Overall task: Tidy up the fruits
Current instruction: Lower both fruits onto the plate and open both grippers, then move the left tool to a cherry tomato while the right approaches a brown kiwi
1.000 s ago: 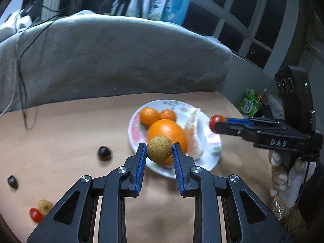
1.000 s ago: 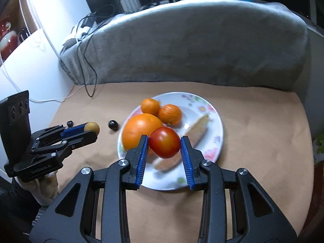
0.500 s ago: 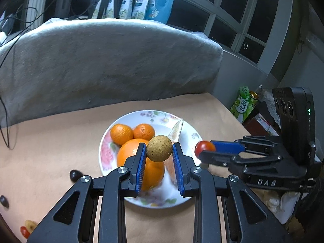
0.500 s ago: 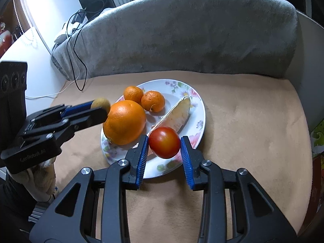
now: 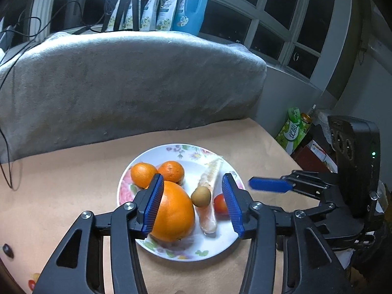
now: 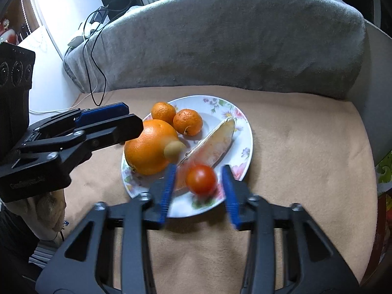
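Note:
A flowered white plate (image 5: 221, 169) (image 6: 246, 132) on the tan cloth holds a large orange (image 5: 175, 214) (image 6: 148, 147), two small oranges (image 5: 170, 171) (image 6: 187, 121) and a pale fruit wedge (image 5: 208, 181) (image 6: 215, 143). My left gripper (image 5: 193, 199) is open over the plate; a small brown fruit (image 5: 201, 196) (image 6: 172, 150) is loose between its fingers, by the wedge. My right gripper (image 6: 199, 191) is open over the plate's near rim; a red tomato (image 6: 201, 179) (image 5: 220, 203) sits free between its fingers.
A grey cushioned backrest (image 5: 122, 85) runs behind the cloth. Small loose fruits lie at the cloth's left edge (image 5: 7, 251). Green packets and bottles (image 5: 292, 132) stand off the right edge. Cables (image 6: 94, 56) hang at the left.
Both grippers have opened. The brown fruit has left the left gripper and the tomato has left the right gripper; both are now over or on the plate.

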A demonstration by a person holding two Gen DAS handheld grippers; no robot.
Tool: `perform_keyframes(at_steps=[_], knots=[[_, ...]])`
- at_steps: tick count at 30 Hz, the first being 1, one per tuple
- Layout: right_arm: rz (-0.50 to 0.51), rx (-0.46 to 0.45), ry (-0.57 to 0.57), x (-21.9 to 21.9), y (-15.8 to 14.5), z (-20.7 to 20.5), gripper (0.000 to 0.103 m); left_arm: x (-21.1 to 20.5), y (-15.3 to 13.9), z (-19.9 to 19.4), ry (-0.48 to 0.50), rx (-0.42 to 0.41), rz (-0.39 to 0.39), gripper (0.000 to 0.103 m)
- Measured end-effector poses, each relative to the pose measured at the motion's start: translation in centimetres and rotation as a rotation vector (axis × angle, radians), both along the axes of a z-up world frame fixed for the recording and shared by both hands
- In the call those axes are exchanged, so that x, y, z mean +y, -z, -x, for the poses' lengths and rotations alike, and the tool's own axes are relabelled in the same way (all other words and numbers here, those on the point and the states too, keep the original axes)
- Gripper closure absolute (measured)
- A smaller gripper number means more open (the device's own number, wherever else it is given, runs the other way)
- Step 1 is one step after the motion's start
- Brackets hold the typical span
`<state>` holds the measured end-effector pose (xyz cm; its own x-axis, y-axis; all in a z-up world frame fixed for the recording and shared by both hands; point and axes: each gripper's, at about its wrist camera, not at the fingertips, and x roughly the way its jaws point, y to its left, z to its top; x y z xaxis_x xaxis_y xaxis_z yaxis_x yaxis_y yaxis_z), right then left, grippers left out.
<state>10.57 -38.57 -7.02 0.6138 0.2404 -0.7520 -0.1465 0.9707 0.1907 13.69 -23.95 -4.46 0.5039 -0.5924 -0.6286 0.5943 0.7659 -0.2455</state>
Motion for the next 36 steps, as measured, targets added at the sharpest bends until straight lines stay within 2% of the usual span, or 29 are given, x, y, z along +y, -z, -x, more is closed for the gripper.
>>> perform_keyframes(at_steps=[2, 5, 8, 11, 15, 26, 36], knots=[[0.004, -0.018, 0.005, -0.1, -0.2, 0.2, 0.038, 0.2, -0.1, -0.1, -0.002, -0.002, 0.004, 0.05], [0.0, -0.031, 0.002, 0.0, -0.6, 0.4, 0.035, 0.8, -0.3, 0.0, -0.013, -0.005, 0.011, 0.045], [-0.011, -0.041, 0.004, -0.1, -0.9, 0.6, 0.024, 1.4, -0.5, 0.0, -0.025, -0.008, 0.016, 0.039], [-0.016, -0.049, 0.002, 0.1, -1.2, 0.7, 0.021, 2.1, -0.7, 0.0, -0.038, -0.013, 0.012, 0.035], [-0.015, -0.06, 0.0, 0.7, -1.6, 0.8, 0.014, 3.2, -0.8, 0.1, -0.061, -0.014, 0.004, 0.035], [0.001, -0.089, -0.025, 2.9, -3.0, 0.9, 0.011, 8.0, -0.3, 0.9, -0.149, -0.029, -0.071, 0.034], [0.003, -0.109, -0.14, 7.4, -3.9, 0.1, 0.011, 17.1, 0.9, 0.8, -0.334, -0.009, -0.118, 0.034]])
